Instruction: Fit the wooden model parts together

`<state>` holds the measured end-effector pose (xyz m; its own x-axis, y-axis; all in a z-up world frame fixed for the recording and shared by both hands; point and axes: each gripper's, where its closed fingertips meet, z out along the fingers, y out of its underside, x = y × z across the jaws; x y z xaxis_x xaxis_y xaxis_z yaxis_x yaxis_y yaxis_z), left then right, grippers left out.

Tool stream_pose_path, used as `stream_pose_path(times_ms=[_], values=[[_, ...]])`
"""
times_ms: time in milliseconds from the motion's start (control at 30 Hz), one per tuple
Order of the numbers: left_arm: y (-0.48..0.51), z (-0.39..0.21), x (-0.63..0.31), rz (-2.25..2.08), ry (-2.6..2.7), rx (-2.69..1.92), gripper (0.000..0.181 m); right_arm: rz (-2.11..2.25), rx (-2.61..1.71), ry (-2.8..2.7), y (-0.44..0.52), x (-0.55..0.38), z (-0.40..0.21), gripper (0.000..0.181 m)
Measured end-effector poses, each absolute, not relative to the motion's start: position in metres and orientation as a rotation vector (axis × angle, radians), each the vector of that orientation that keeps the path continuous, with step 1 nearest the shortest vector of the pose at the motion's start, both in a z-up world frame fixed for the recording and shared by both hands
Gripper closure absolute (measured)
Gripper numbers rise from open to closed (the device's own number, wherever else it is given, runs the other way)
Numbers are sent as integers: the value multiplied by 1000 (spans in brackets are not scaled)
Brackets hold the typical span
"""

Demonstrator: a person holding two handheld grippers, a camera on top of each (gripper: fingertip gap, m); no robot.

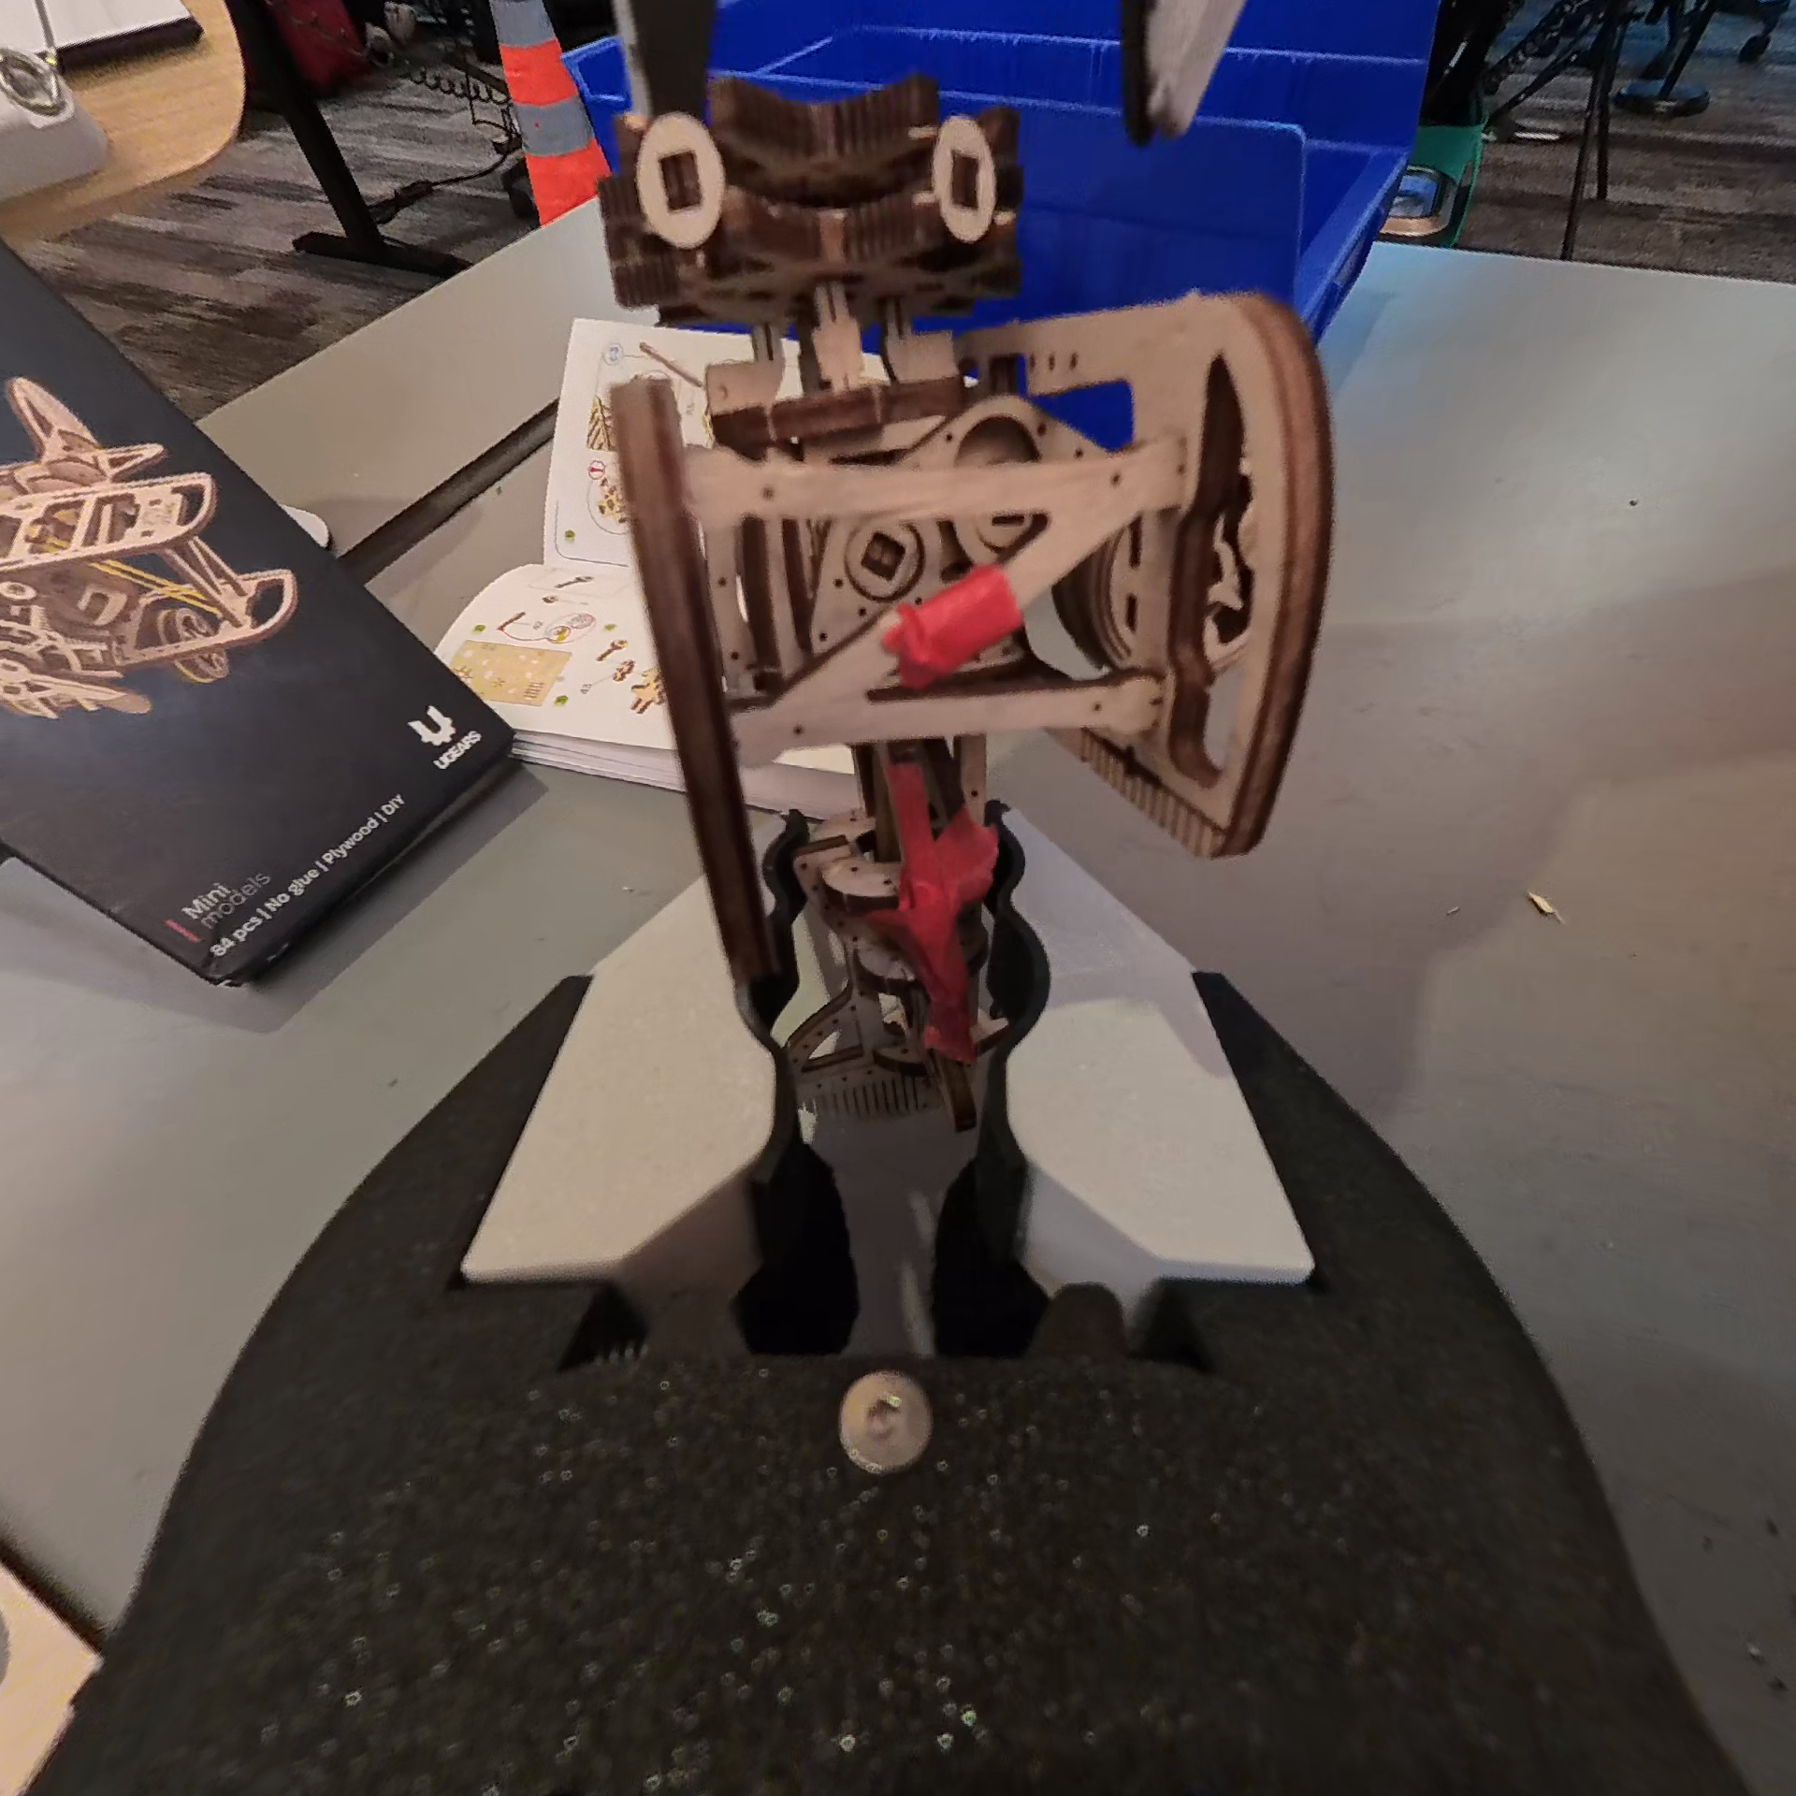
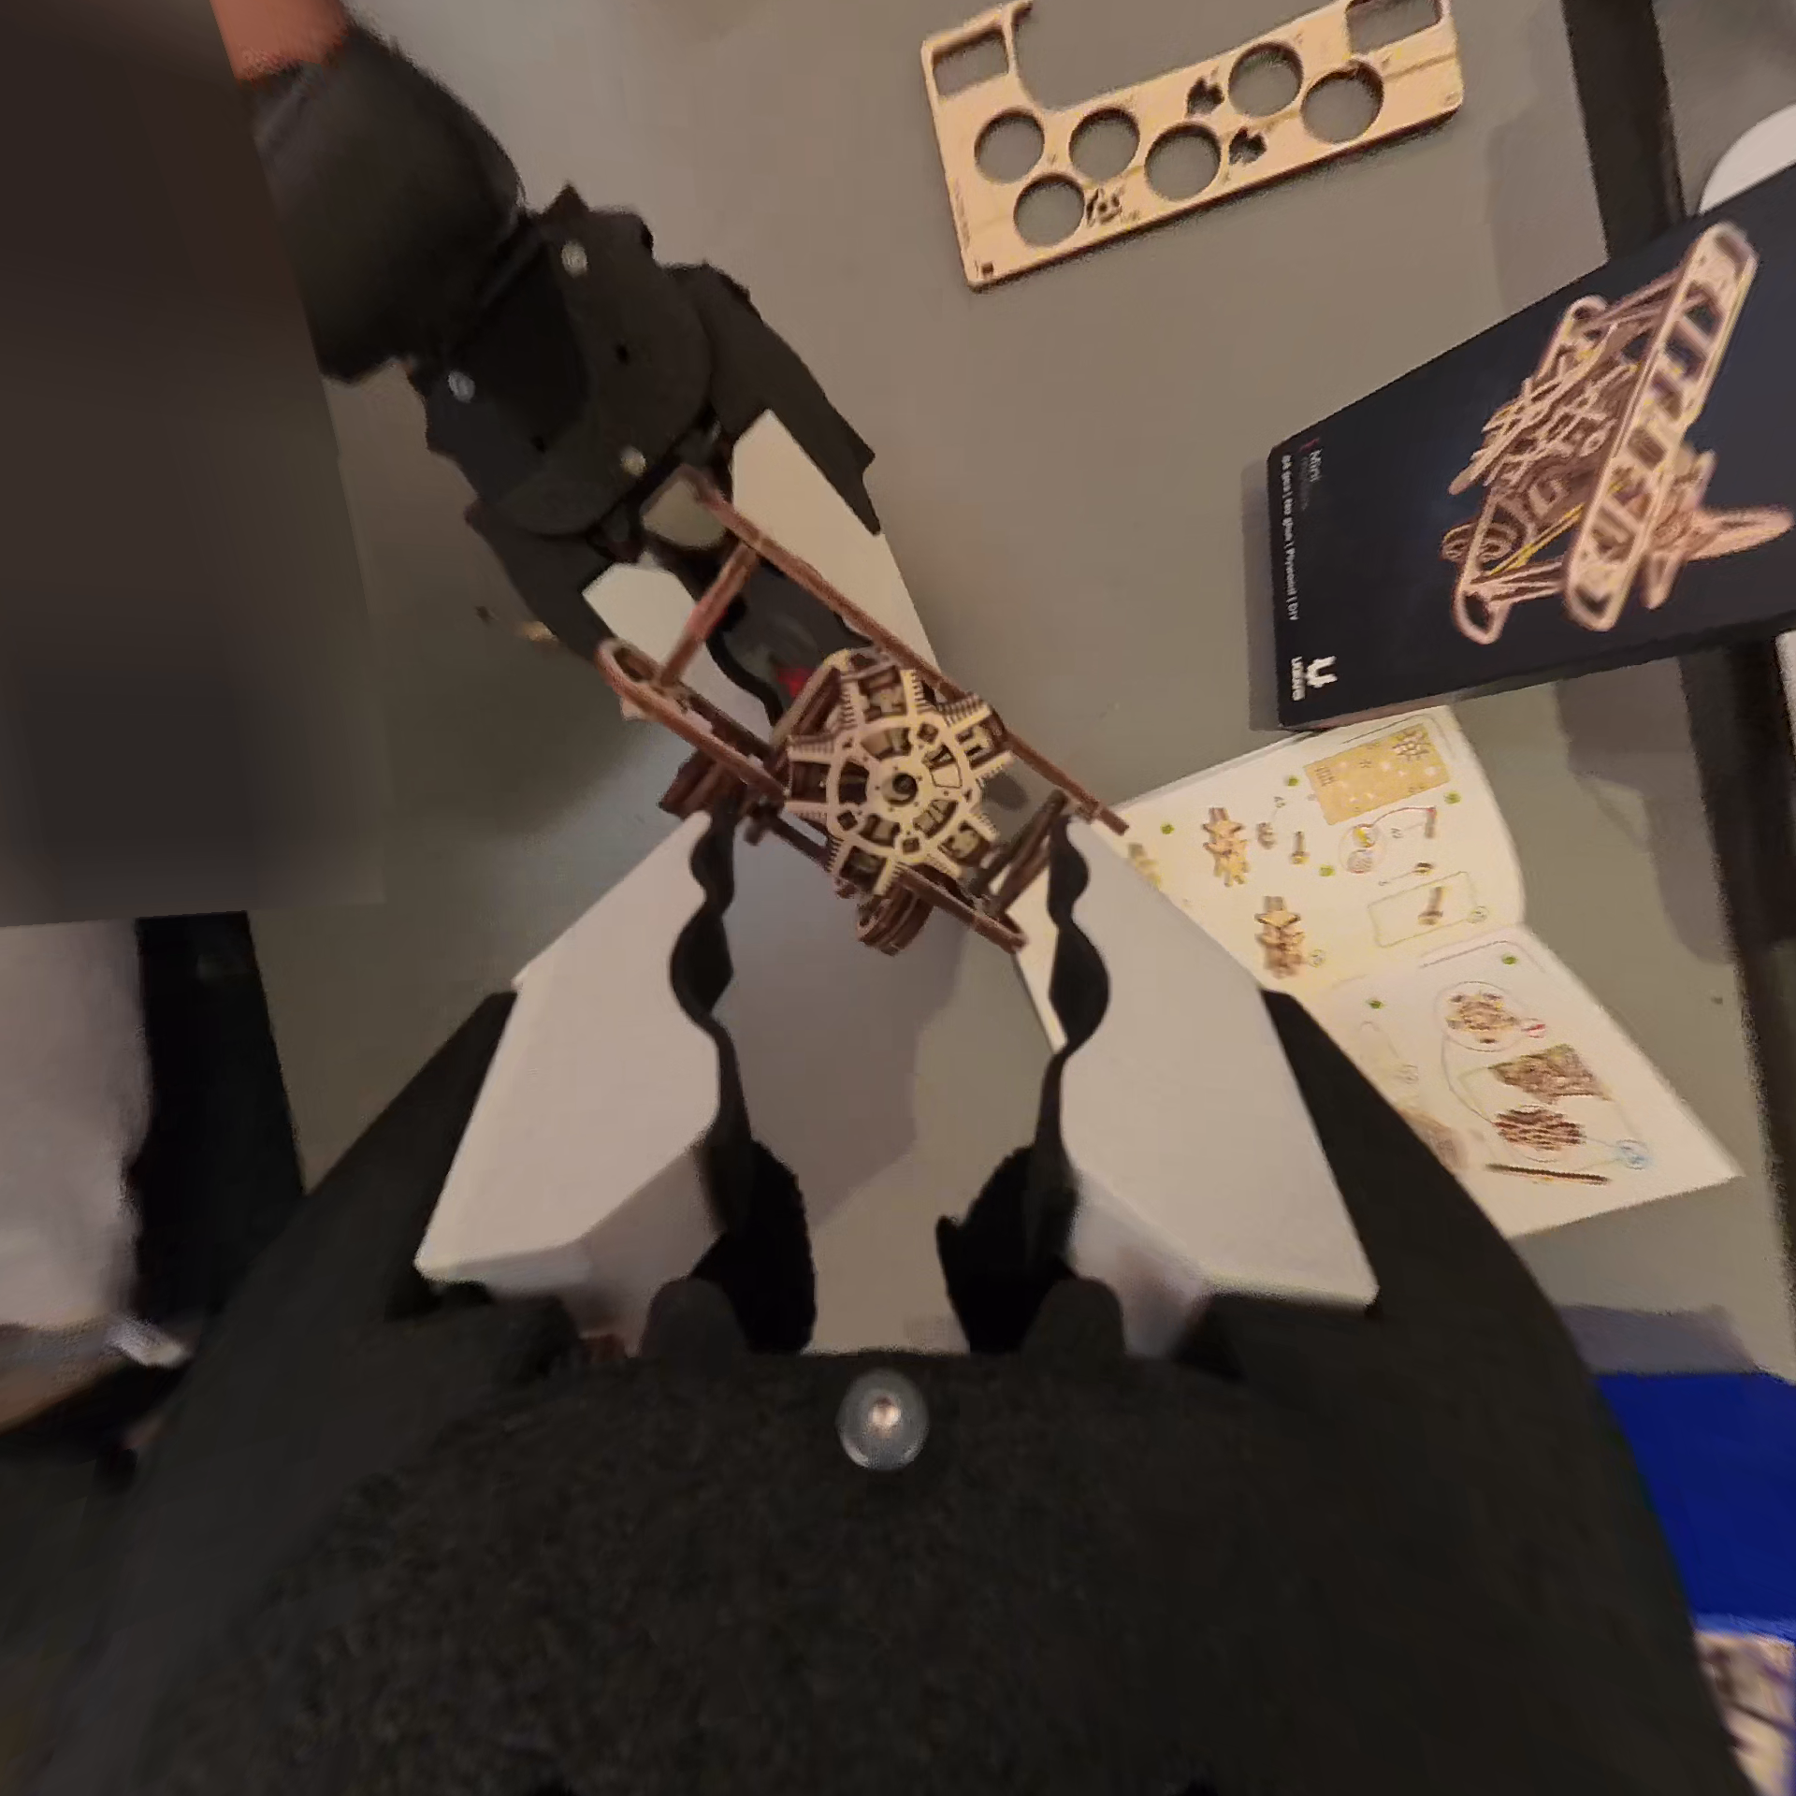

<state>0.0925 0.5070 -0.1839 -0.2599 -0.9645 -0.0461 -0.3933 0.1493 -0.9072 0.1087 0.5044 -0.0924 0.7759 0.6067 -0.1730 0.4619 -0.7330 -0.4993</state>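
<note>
Holding the wooden biplane model [image 1: 933, 603] nose-away by its tail, the left hand-held gripper [image 1: 889, 933] has its fingers pinched tight on the red-taped rear fuselage [image 1: 933, 914]. The model is up in the air above the grey counter [image 1: 1555, 777], wings standing roughly on edge, radial engine block [image 1: 816, 204] at the far end. Right hand-held gripper [image 2: 884, 875] sits wide apart, its wavy black fingertips [image 2: 705, 923] flanking the engine face [image 2: 899, 792] without clearly touching; contact hard to judge. A black-gloved hand [image 2: 389, 194] grips the left tool. On the counter: the dark kit box [image 1: 194, 632], an open instruction booklet [image 2: 1409, 972], a punched-out plywood sheet [image 2: 1186, 136]. A blue bin [image 1: 1215, 175] sits behind.
</note>
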Motion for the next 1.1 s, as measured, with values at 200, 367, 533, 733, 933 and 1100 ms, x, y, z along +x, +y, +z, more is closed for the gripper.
stream_pose_path(times_ms=[200, 367, 533, 733, 933, 1100], values=[[504, -184, 91, -1083, 1773, -1283, 148, 242, -2475, -1339, 504, 107, -93, 116], [497, -183, 89, -1132, 1807, -1259, 148, 111, -2367, -1656, 502, 101, -101, 116], [496, -182, 88, -1137, 1810, -1244, 148, 99, -2334, -1738, 502, 95, -108, 131], [496, -183, 89, -1124, 1809, -1248, 148, 150, -2353, -1708, 503, 92, -108, 133], [497, -184, 89, -1100, 1810, -1243, 148, 215, -2415, -1632, 500, 91, -108, 133], [496, -185, 89, -1080, 1811, -1233, 148, 237, -2466, -1598, 498, 93, -110, 134]])
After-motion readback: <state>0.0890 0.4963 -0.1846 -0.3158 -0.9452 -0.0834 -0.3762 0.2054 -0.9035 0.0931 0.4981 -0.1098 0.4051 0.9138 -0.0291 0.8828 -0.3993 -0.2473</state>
